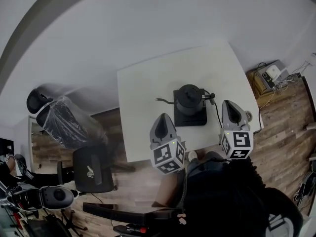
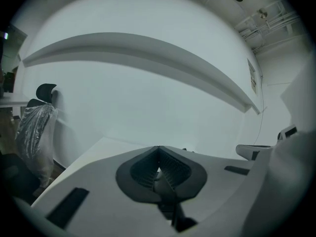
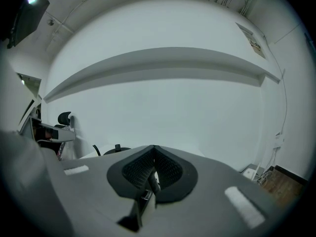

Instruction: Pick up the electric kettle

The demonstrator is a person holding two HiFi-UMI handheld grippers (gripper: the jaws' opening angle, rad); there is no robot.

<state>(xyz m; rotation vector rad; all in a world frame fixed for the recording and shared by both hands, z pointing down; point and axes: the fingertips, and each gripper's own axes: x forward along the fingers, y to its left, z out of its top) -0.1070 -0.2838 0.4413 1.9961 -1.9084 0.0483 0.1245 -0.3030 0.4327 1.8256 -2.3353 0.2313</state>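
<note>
In the head view a black gooseneck kettle (image 1: 189, 98) stands on its black square base (image 1: 191, 117), near the front of a white table (image 1: 148, 93). My left gripper (image 1: 163, 116) hovers just left of the base, shut and empty. To the right of the base my right gripper (image 1: 230, 103) is also shut and empty. Neither touches the kettle. In the left gripper view the jaws (image 2: 159, 154) meet and the gripper body hides the kettle. Over the body in the right gripper view (image 3: 154, 153), only the kettle's spout (image 3: 96, 149) and lid knob (image 3: 117, 146) show, at the left.
A cable (image 1: 217, 113) runs from the base toward the table's right front edge. A plastic-wrapped chair (image 1: 66, 120) and a black office chair (image 1: 91, 169) stand left of the table. A box with devices (image 1: 269, 75) sits on the wood floor at the right.
</note>
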